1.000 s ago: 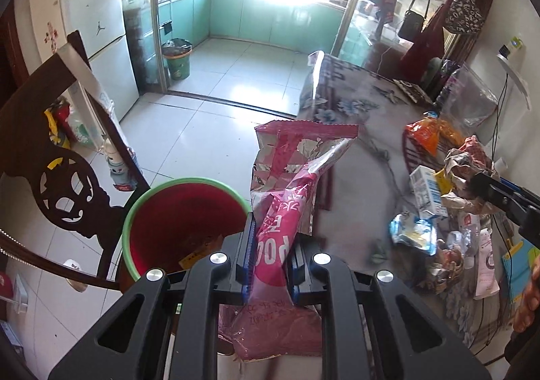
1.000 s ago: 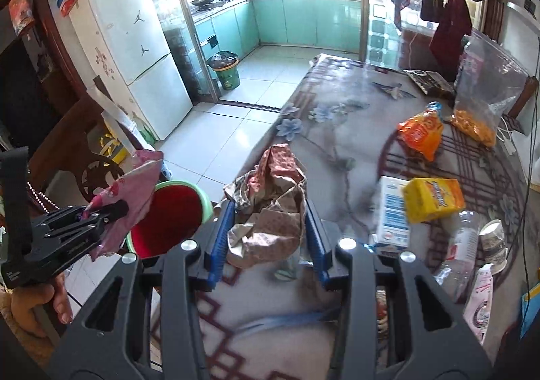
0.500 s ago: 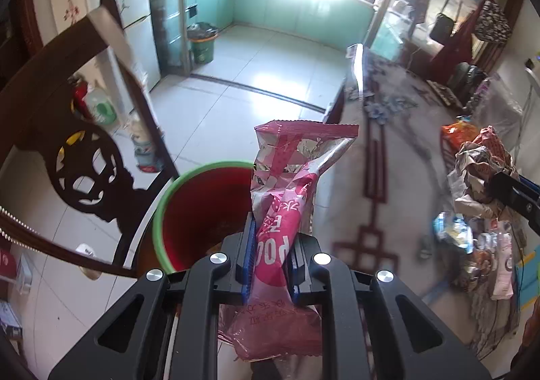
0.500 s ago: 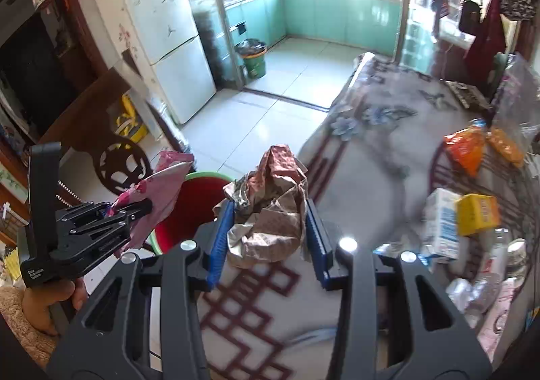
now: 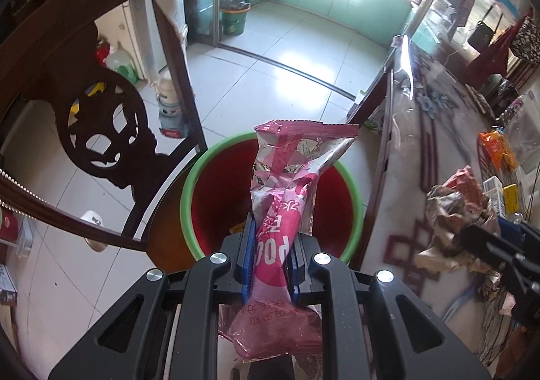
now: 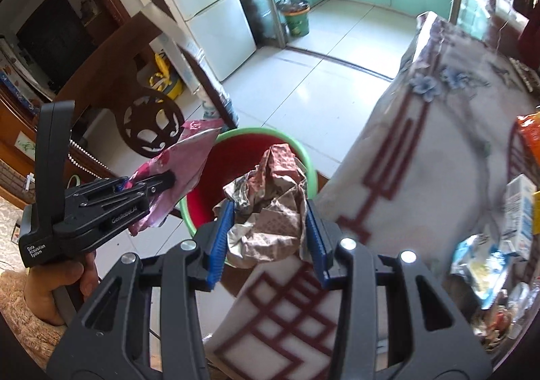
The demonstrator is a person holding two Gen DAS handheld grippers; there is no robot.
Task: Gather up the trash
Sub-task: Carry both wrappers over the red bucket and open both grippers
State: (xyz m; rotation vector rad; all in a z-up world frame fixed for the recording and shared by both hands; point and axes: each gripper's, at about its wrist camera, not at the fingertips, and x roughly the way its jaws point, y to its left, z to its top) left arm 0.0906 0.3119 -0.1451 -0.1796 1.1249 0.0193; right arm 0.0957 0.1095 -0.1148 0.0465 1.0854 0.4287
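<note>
Two grippers each hold a piece of trash over a red bin with a green rim [image 5: 189,201]. The left gripper [image 5: 270,250] has its blue fingers [image 5: 249,251] squeezed tight on a pink snack wrapper [image 5: 287,197]. The wrapper sticks out past the fingertips, and its silver top end hangs over the open bin. The bin sits on the floor just ahead of the fingers, beside a dark wooden chair [image 5: 101,130]. The right gripper [image 6: 266,228] has its fingers [image 6: 221,238] pressed on both sides of a crumpled brown paper ball [image 6: 266,207]. The ball bulges up between them and is over the near edge of the bin. To the right of these fingers is a table with a patterned cloth [image 6: 422,150].
</note>
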